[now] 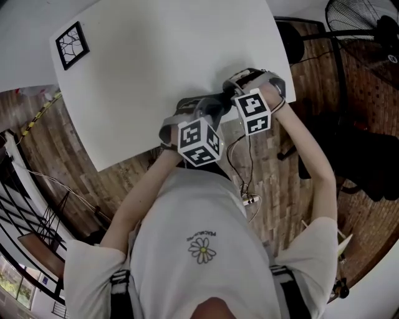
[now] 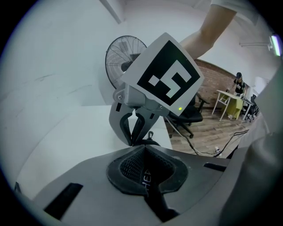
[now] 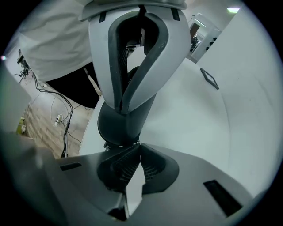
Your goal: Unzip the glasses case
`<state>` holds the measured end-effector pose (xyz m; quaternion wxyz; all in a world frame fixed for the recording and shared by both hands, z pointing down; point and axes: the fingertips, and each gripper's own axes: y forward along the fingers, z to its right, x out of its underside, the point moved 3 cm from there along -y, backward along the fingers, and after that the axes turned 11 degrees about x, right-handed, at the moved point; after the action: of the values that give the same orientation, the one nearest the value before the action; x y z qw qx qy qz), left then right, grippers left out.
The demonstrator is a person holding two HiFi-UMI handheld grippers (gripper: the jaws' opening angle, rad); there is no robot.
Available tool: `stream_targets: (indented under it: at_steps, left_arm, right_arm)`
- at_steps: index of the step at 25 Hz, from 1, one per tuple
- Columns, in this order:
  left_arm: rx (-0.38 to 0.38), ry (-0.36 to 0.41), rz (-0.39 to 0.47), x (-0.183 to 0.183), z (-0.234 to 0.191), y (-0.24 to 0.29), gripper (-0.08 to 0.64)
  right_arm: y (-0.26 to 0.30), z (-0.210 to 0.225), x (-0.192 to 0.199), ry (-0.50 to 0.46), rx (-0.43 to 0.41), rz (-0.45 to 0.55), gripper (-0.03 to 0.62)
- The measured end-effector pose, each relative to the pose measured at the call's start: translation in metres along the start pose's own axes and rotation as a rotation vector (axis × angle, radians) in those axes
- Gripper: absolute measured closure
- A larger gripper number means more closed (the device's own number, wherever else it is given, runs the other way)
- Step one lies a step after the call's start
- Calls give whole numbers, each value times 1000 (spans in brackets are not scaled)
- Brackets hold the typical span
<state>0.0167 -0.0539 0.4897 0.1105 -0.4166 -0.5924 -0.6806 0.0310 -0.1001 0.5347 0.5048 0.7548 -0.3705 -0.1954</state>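
Note:
The dark glasses case (image 1: 211, 106) is held over the near edge of the white table (image 1: 156, 56), between my two grippers. My left gripper (image 1: 202, 115) is shut on the case's body; in the left gripper view the dark case (image 2: 147, 177) fills its closed jaws (image 2: 143, 152). My right gripper (image 1: 229, 98) meets the case from the right and points steeply down. Its tips (image 2: 132, 142) are shut on the zipper pull at the case's edge, beside a small metal ring (image 2: 150, 133). In the right gripper view its own jaws (image 3: 138, 148) close just under the case (image 3: 117, 128), which the left gripper (image 3: 121, 108) pinches.
A black-framed marker card (image 1: 72, 45) lies at the table's far left corner. A standing fan (image 1: 361, 19) and a dark office chair (image 2: 190, 117) stand on the wooden floor to the right. Cables (image 1: 246, 187) trail on the floor beside the person.

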Motion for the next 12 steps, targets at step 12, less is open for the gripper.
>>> stream_targets:
  at_steps: [12]
  left_arm:
    - [46, -11, 29, 0, -3, -10, 548]
  right_arm:
    - [-22, 12, 2, 206, 186, -67, 583]
